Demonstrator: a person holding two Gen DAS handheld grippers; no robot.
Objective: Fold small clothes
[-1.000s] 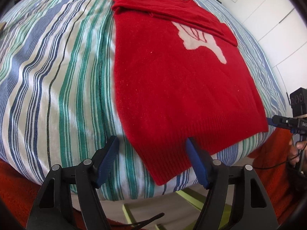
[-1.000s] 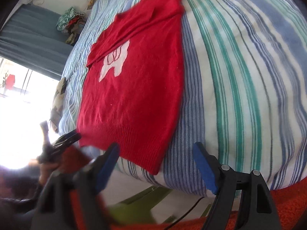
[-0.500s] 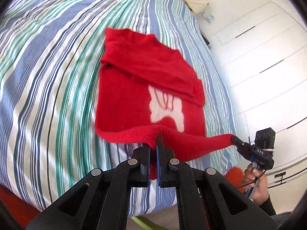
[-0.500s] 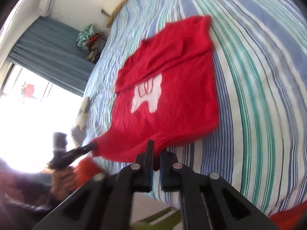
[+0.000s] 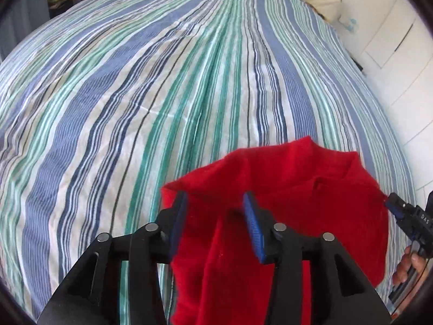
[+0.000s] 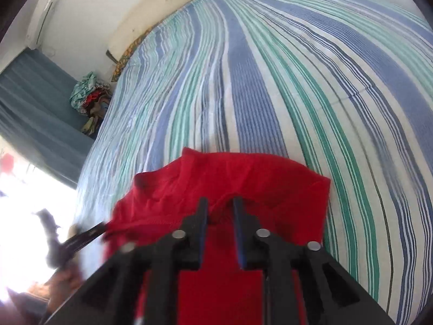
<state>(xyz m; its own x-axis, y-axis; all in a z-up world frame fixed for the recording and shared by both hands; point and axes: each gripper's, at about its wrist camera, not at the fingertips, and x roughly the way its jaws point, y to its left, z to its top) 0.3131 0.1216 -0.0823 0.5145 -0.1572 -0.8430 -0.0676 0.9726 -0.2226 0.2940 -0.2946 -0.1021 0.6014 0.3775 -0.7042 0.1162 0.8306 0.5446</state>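
The red sweater [image 5: 292, 189]'s hem now lies folded over on the striped bed [image 5: 135, 94]; left gripper [image 5: 216, 216] and right gripper [image 6: 219, 216] are opening, released, cloth between their jaws.

Left wrist view: close above, angled steeply down along black blue-padded fingers [image 5: 254, 224]. Right wrist view: likewise close, less steep. Shared: the rumpled red knit sweater [image 5: 311, 178] [image 6: 243, 178] at lower frame, the blue-green striped bedspread [image 5: 162, 81] [image 6: 270, 67] above.
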